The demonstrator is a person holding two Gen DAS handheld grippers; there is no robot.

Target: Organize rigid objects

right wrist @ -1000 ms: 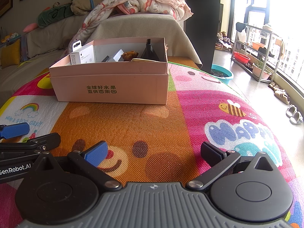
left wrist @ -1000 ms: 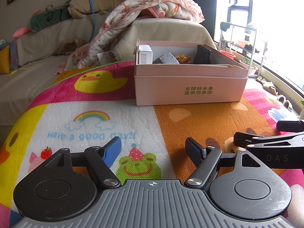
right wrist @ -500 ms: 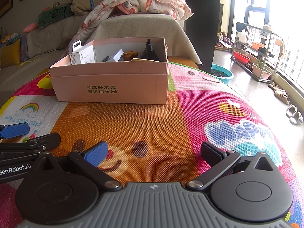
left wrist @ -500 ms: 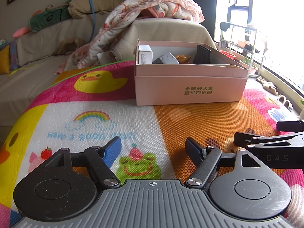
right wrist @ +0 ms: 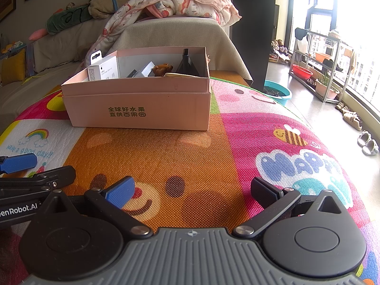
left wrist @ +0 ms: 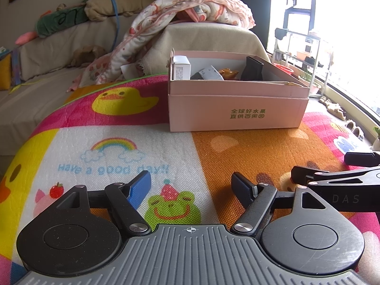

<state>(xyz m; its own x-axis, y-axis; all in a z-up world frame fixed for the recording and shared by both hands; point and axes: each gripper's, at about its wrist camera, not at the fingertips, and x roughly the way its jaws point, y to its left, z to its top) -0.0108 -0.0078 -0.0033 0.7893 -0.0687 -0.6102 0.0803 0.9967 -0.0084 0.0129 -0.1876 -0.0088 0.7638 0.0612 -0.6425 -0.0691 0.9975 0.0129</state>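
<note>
On the play mat (left wrist: 147, 142): both grippers low, side by side.
Left gripper (left wrist: 191, 186): jaws spread wide, holding nothing.
Right gripper (right wrist: 192, 190): jaws spread wide, holding nothing.
Pink box (right wrist: 142, 109): ahead on the mat, well apart from both; white carton (right wrist: 103, 71), black stand (right wrist: 187, 64) and brown figurine (right wrist: 161, 69) inside.

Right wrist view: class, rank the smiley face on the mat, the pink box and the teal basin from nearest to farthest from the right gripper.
1. Smiley face, on the mat between the open fingers of the right gripper.
2. Pink box, ahead and left.
3. Teal basin, on the floor beyond the mat, right.
</note>
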